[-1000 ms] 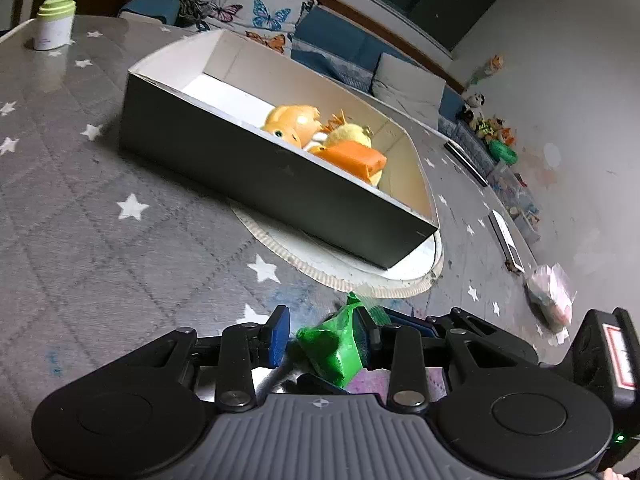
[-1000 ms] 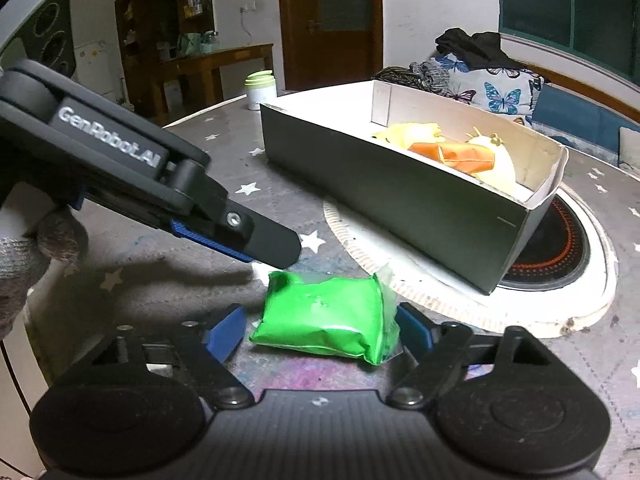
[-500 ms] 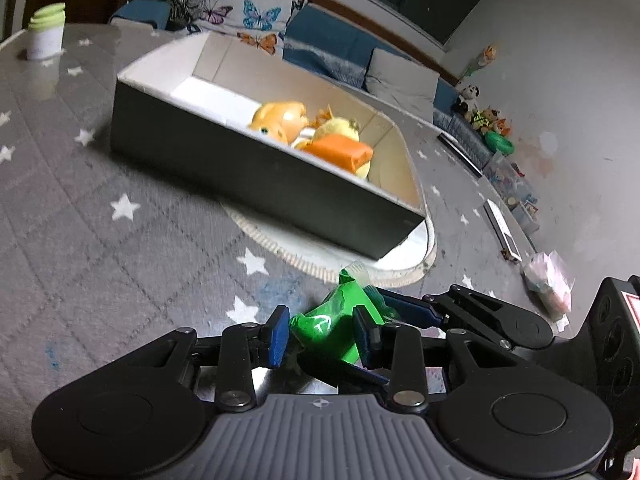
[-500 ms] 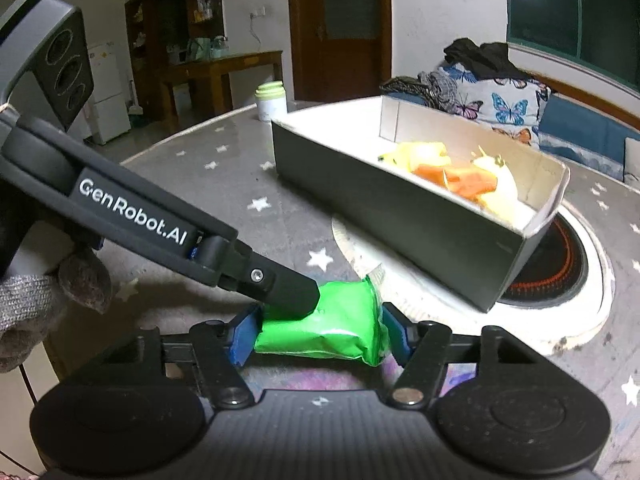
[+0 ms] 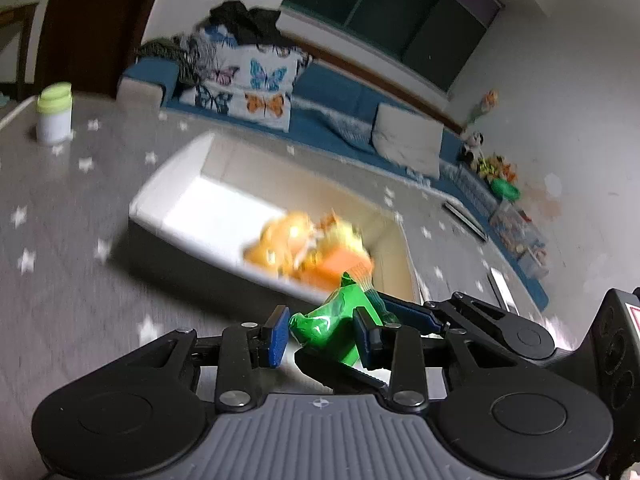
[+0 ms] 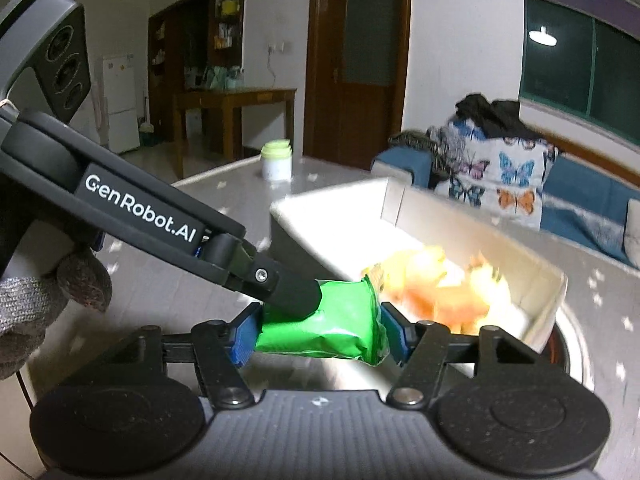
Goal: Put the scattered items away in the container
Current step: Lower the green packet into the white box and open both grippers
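Observation:
A green snack packet [image 5: 334, 322] [image 6: 326, 326] is held by both grippers at once, lifted off the table near the front wall of the box. My left gripper [image 5: 322, 336] is shut on one end of it. My right gripper [image 6: 320, 338] is shut on it lengthwise; its fingers [image 5: 404, 312] reach in from the right in the left wrist view. The open white-lined box [image 5: 180, 184] [image 6: 400, 204] lies just ahead, holding orange and yellow toys [image 5: 308, 246] [image 6: 444, 284] at its near-right end. The left half of the box floor is bare.
A white jar with a green lid [image 5: 54, 114] [image 6: 276, 160] stands far left on the grey star-patterned table [image 5: 60, 264]. A round mat with a dark ring [image 6: 560, 356] lies under the box. A blue sofa with cushions [image 5: 340, 120] is beyond the table.
Both grippers have risen together with the green packet, from table level to above the box's front wall, and moved toward the box. The right gripper closed on the packet about half a second ago.

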Demonstrator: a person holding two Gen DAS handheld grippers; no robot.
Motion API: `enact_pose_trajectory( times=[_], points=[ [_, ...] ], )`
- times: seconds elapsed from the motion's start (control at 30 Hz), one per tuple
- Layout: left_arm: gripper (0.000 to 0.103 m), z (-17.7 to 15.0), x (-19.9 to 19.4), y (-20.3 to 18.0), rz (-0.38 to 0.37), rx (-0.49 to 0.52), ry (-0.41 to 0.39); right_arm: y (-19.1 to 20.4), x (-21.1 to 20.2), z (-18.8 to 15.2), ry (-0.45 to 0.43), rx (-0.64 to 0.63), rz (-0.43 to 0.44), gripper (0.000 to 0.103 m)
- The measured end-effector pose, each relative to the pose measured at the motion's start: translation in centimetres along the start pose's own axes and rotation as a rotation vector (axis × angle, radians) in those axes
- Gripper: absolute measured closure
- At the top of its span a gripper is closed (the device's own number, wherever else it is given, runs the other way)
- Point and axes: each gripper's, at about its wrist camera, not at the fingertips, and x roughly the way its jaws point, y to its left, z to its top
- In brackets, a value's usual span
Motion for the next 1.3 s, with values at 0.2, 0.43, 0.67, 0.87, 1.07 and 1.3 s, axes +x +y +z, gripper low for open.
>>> enact_pose_trajectory(
  times=[0.2, 0.43, 0.67, 0.87, 1.07, 1.3],
  points=[
    [0.066, 3.6, 2.8, 1.1, 0.010, -0.008, -0.029, -2.2, 2.9, 3.0, -0.029, -0.008, -0.015, 0.040],
    [0.066, 4.9, 6.6, 3.3, -0.001, -0.042, 0.007, -4.0, 7.1, 3.6, -0.008, -0.013, -0.039, 0.040],
    [0.066, 4.5, 7.7, 4.3, -0.022, -0.070, 0.030, -4.5, 8.8, 3.1, 0.017, -0.007, -0.047, 0.038],
    [0.066, 4.0, 6.6, 4.0, -0.018, -0.061, 0.011, -4.2, 8.2, 2.8, 0.010, -0.017, -0.072, 0.028],
    [0.066, 2.6, 4.2, 3.0, 0.029, -0.028, -0.022, -4.0, 6.0, 2.3, -0.015, 0.013, -0.079, 0.021],
    [0.066, -1.0, 1.6, 2.0, 0.083, -0.019, -0.042, -2.9, 3.0, 0.3, -0.022, 0.063, -0.086, 0.013]
  ],
)
